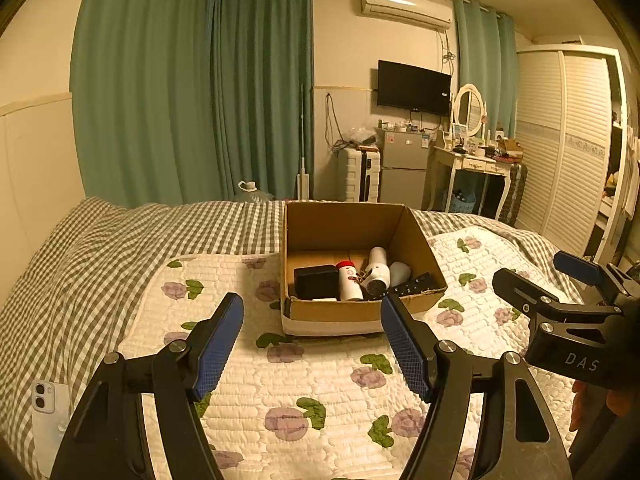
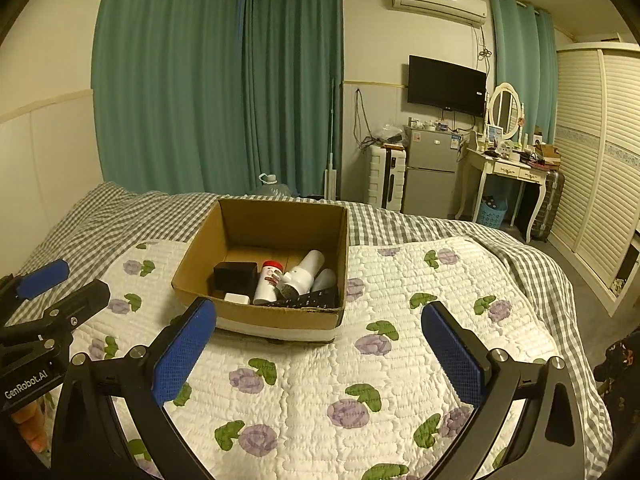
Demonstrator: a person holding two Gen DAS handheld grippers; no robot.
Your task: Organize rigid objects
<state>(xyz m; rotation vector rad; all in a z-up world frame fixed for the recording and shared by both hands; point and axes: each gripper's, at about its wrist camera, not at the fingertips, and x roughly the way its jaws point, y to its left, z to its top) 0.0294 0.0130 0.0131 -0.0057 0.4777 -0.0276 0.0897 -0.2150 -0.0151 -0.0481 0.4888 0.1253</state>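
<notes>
A bed (image 2: pixel 400 360) covered by a white quilted blanket printed with purple flowers and green leaves, over a grey-and-white checked sheet (image 1: pixel 80 264), fills the lower part of both views. On the quilt, toward the far side, stands an open brown cardboard box (image 1: pixel 344 224) with a white band around its base.

The left tool (image 1: pixel 312 344) hovers above the quilt just short of the box, its blue-padded fingers spread wide apart with nothing between them. The right tool (image 2: pixel 320 356) hangs likewise before the box, its fingers also far apart and empty; the two tools sit side by side, near each other.

Inside the box, against the near wall, lie a black rectangular case (image 2: pixel 236 278), a white hair dryer (image 2: pixel 304 274) lying tilted, a white cylindrical bottle with a red cap (image 2: pixel 269 282) between them, a black remote control (image 2: pixel 308 300) along the near edge, and a small white flat block (image 2: pixel 237 299).

A white smartphone (image 1: pixel 48 416) lies camera-up on the checked sheet at the left.
</notes>
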